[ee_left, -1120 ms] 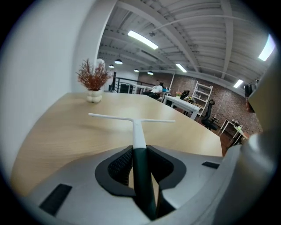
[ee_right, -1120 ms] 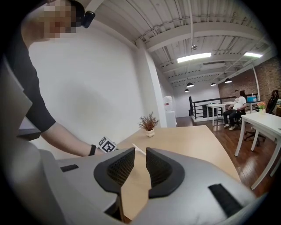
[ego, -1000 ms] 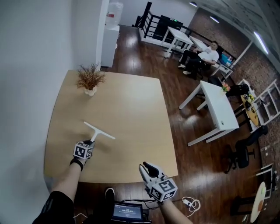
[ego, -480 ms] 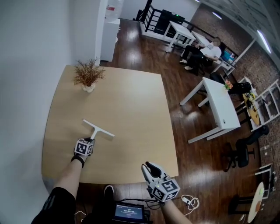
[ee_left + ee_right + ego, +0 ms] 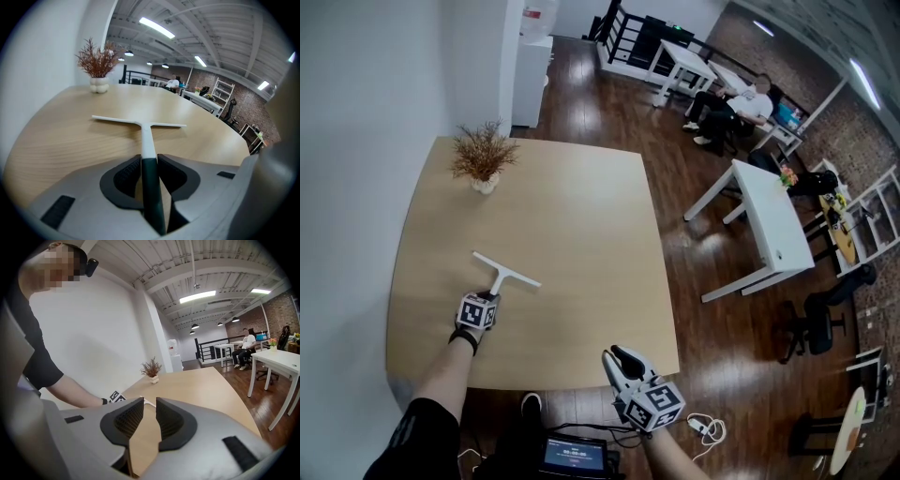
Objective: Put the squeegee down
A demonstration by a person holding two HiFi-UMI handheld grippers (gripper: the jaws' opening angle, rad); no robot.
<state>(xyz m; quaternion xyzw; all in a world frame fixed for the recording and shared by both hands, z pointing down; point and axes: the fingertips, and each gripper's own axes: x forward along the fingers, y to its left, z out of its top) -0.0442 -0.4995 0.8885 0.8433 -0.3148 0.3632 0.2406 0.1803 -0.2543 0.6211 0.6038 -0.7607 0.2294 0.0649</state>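
Note:
The squeegee (image 5: 502, 272) is white with a dark grip and lies flat on the wooden table (image 5: 581, 225), its blade pointing away from me. My left gripper (image 5: 490, 296) sits low at its handle end. In the left gripper view the squeegee's dark grip (image 5: 151, 187) runs between the jaws of the left gripper (image 5: 149, 161). These jaws are opening, and the pads flank the grip closely without clamping it. My right gripper (image 5: 615, 356) hovers off the table's near edge. The right gripper (image 5: 149, 416) is open and holds nothing.
A small potted dried plant (image 5: 483, 159) stands at the table's far left corner. A white wall runs along the left. White desks (image 5: 764, 230), chairs and a seated person (image 5: 750, 98) are to the right across the dark wood floor. A screen device (image 5: 572, 455) is by my feet.
My left gripper has sunk slightly with the squeegee, which now rests on the table. My right gripper has hardly moved.

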